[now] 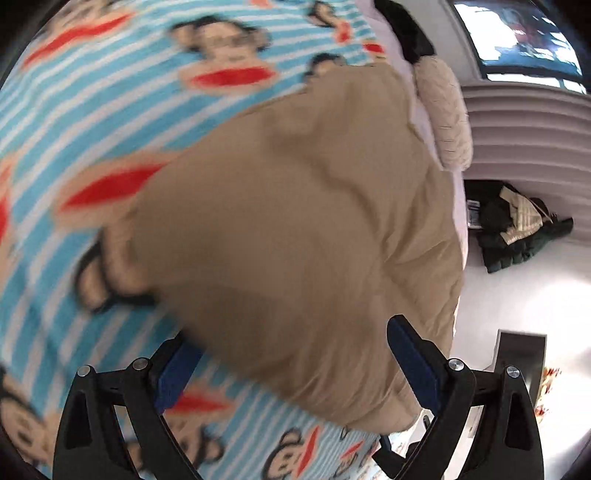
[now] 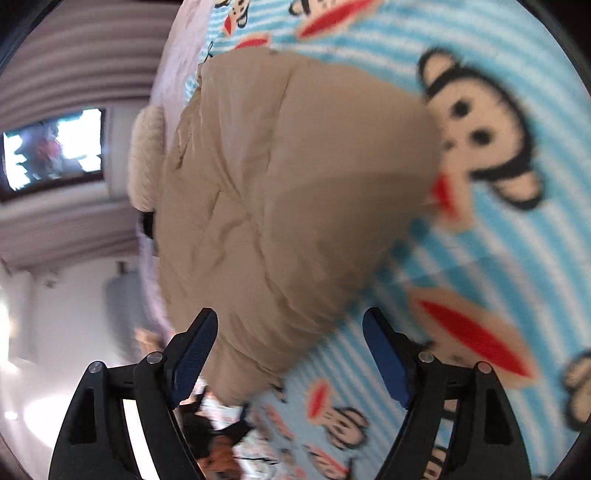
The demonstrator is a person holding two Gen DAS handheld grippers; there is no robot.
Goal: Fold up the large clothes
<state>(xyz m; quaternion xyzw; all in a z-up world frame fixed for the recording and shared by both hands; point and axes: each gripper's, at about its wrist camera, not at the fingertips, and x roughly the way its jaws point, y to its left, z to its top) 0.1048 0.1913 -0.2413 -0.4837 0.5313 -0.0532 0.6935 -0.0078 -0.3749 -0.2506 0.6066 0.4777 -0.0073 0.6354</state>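
A large tan padded jacket (image 1: 295,221) lies on a blue-and-white striped monkey-print blanket (image 1: 92,110). My left gripper (image 1: 295,362) is open, its blue pads wide apart over the jacket's near end. The jacket also shows in the right wrist view (image 2: 280,192), on the same blanket (image 2: 498,258). My right gripper (image 2: 291,350) is open, with the jacket's near end lying between its pads. Neither gripper holds the cloth. A cream fleece part (image 1: 447,114) shows at the jacket's far edge. Both views are blurred.
The bed edge runs along the jacket's side. Beyond it is white floor with a dark pile of clothes (image 1: 517,229), a ribbed white wall (image 1: 524,122) and a screen (image 1: 517,33). The screen also shows in the right wrist view (image 2: 55,147).
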